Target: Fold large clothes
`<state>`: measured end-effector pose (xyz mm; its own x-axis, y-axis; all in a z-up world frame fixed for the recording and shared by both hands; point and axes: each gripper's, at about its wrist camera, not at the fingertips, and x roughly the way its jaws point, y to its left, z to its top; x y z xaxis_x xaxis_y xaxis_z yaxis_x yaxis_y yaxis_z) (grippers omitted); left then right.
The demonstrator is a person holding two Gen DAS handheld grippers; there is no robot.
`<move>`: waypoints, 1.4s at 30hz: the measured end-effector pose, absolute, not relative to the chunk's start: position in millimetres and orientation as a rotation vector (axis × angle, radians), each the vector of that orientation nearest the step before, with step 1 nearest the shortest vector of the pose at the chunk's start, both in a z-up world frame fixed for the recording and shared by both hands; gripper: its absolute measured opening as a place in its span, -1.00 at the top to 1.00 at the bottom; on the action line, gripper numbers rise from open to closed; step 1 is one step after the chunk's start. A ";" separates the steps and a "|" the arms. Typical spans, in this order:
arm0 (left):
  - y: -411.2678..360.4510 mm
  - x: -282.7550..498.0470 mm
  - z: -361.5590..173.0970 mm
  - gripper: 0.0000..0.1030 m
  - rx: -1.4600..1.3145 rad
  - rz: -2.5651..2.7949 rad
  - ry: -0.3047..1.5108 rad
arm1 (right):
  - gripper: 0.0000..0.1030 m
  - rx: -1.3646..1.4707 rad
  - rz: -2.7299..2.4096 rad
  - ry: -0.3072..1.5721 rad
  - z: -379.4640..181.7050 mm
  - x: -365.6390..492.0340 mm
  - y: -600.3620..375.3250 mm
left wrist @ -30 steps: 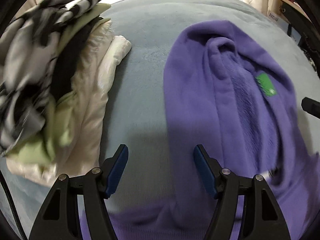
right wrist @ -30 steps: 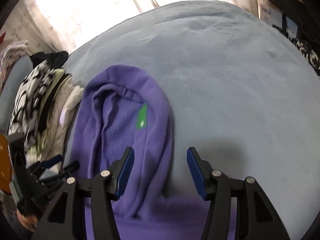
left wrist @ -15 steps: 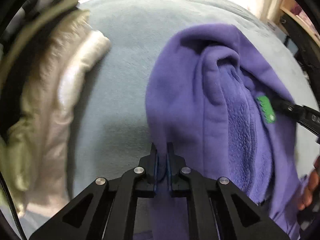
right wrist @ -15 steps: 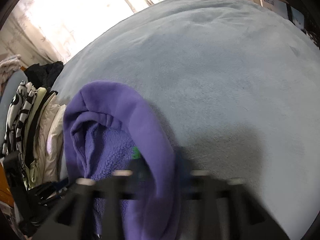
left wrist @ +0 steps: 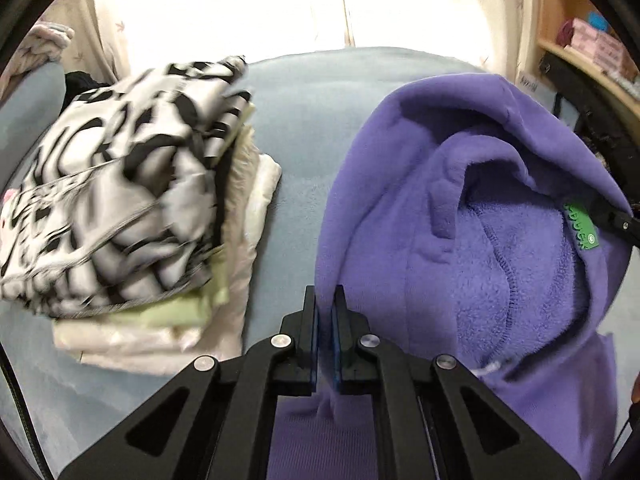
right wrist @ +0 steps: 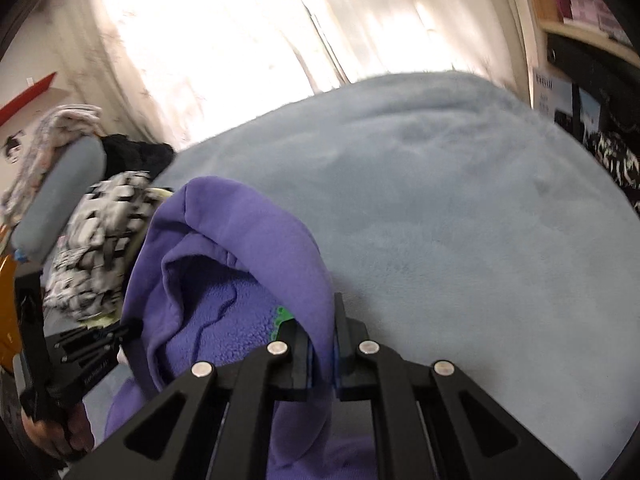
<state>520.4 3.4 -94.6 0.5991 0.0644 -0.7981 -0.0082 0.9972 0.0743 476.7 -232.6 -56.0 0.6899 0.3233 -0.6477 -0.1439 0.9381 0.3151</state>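
Observation:
A purple fleece hoodie (left wrist: 472, 208) with a green neck label (left wrist: 582, 228) is lifted off the grey-blue blanket (left wrist: 304, 120). My left gripper (left wrist: 324, 300) is shut on the left edge of its hood. My right gripper (right wrist: 322, 320) is shut on the right edge of the hood, beside the green label (right wrist: 282, 316). The hoodie (right wrist: 240, 248) hangs open between the two grippers, fuzzy lining facing me. The right gripper's finger shows at the right edge of the left wrist view (left wrist: 612, 216). The left gripper shows in the right wrist view (right wrist: 92, 344).
A pile of folded clothes (left wrist: 120, 200), black-and-white patterned on top with pale green and cream below, lies on the blanket to the left. It also shows in the right wrist view (right wrist: 100, 240). Bright curtains (left wrist: 280, 8) hang behind. Shelves (left wrist: 592, 40) stand at the right.
Both grippers closed on the hood's edges and lifted the hoodie up off the blanket. The views now tilt up toward the curtains.

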 end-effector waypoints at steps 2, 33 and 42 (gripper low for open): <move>10.1 495.5 -85.8 0.94 0.044 0.022 0.908 | 0.88 0.233 0.283 0.726 -46.4 452.5 -231.3; 72.1 223.6 -152.0 0.40 -0.395 -0.250 1.089 | -0.04 0.418 0.340 0.911 -143.0 172.2 -246.5; 60.1 258.7 -176.9 -0.06 -0.625 -0.438 1.059 | -0.23 0.655 0.475 0.935 -158.3 207.6 -232.0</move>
<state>258.7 60.1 -176.9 0.4315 -0.6107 -0.6640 0.0376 0.7476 -0.6631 207.6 -232.0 -158.3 0.5169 0.6320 -0.5773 -0.0936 0.7121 0.6958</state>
